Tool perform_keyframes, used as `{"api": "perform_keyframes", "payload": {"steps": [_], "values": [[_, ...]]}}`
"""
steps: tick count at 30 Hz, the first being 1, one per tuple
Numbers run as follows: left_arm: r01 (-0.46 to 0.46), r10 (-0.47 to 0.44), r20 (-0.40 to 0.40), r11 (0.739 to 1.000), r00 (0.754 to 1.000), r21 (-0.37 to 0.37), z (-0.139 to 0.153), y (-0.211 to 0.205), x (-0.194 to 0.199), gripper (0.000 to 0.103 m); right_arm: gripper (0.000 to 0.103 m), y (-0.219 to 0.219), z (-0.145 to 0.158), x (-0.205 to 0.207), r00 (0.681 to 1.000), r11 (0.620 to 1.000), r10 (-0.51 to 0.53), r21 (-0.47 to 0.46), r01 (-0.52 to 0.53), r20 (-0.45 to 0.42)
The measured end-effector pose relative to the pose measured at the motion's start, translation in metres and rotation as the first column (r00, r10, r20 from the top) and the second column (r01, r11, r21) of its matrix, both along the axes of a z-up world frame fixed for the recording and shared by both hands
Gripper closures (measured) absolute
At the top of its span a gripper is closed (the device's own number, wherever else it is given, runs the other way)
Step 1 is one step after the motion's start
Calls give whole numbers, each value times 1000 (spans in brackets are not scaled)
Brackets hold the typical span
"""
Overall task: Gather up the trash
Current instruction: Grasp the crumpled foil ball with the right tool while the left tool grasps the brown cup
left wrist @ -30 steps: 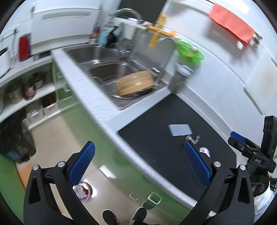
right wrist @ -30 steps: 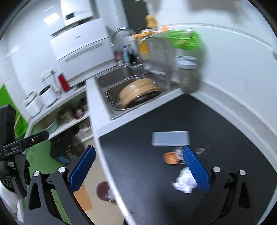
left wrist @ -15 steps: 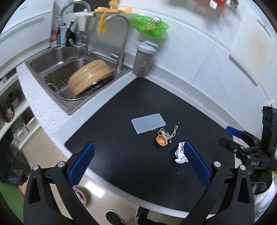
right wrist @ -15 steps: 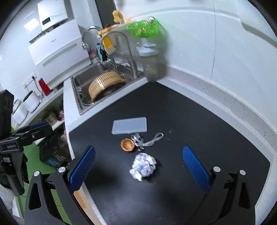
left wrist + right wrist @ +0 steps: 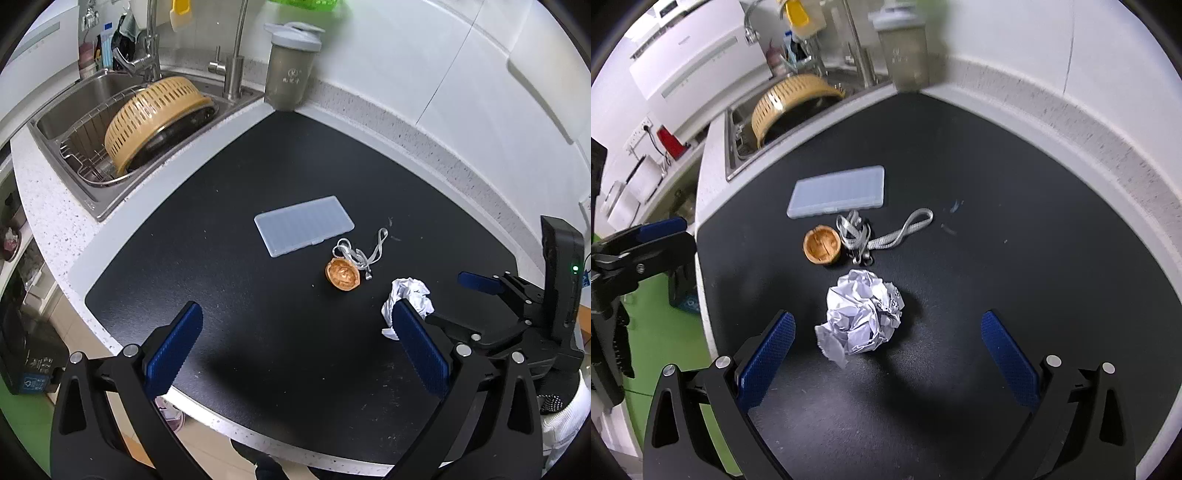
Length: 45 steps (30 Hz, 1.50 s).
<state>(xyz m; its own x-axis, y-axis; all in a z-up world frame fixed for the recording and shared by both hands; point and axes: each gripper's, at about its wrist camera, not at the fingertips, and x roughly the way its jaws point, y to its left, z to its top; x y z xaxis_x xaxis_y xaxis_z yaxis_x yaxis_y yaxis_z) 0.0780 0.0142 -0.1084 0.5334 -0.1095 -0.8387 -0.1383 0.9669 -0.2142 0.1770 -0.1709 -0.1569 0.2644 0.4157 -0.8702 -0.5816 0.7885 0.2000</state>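
A crumpled white paper ball (image 5: 860, 314) lies on the black mat (image 5: 997, 184), just ahead of my open right gripper (image 5: 886, 347) and left of its centre line. Beyond the ball sit a small orange-brown cup-shaped shell (image 5: 822, 245), a tangled grey strap (image 5: 875, 234) and a flat translucent plastic case (image 5: 838, 192). From the left wrist, the same paper ball (image 5: 410, 295), shell (image 5: 342, 274), strap (image 5: 360, 251) and case (image 5: 303, 225) lie ahead and to the right. My left gripper (image 5: 295, 343) is open and empty above the mat's near edge. The right gripper (image 5: 517, 306) shows at the right edge there.
A steel sink (image 5: 74, 122) with a yellow slotted basket (image 5: 151, 118) lies at the far left. A grey lidded tumbler (image 5: 291, 66) stands in the back corner by the tap (image 5: 236, 70). White tiled wall bounds the right side. Floor and a small bin (image 5: 170, 413) lie below the counter's front edge.
Both grippers swung from the sink side toward the mat and lowered nearer to it. The paper ball now lies close in front of the right gripper. Both stayed open.
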Motion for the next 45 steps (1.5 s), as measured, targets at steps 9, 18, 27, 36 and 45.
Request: {"api": "perform_keyframes", "payload": {"steps": [9, 18, 27, 36, 45], "values": [[-13, 13, -19, 1000, 1000, -7, -7, 4, 4, 3, 8, 16, -21, 5, 998, 999, 43, -12, -43, -40], [-4, 4, -14, 1000, 1000, -22, -8, -1, 7, 3, 60, 16, -19, 2, 997, 998, 57, -10, -58, -55], [54, -54, -29, 998, 998, -14, -21, -26, 28, 3, 61, -20, 8, 8, 1000, 1000, 2, 23, -2, -30], [107, -106, -57, 994, 993, 18, -47, -48, 57, 3, 61, -48, 23, 20, 999, 997, -48, 58, 49, -13], [118, -115, -76, 992, 990, 36, -64, -55, 68, 39, 61, -66, 18, 31, 997, 994, -74, 74, 76, -31]]}}
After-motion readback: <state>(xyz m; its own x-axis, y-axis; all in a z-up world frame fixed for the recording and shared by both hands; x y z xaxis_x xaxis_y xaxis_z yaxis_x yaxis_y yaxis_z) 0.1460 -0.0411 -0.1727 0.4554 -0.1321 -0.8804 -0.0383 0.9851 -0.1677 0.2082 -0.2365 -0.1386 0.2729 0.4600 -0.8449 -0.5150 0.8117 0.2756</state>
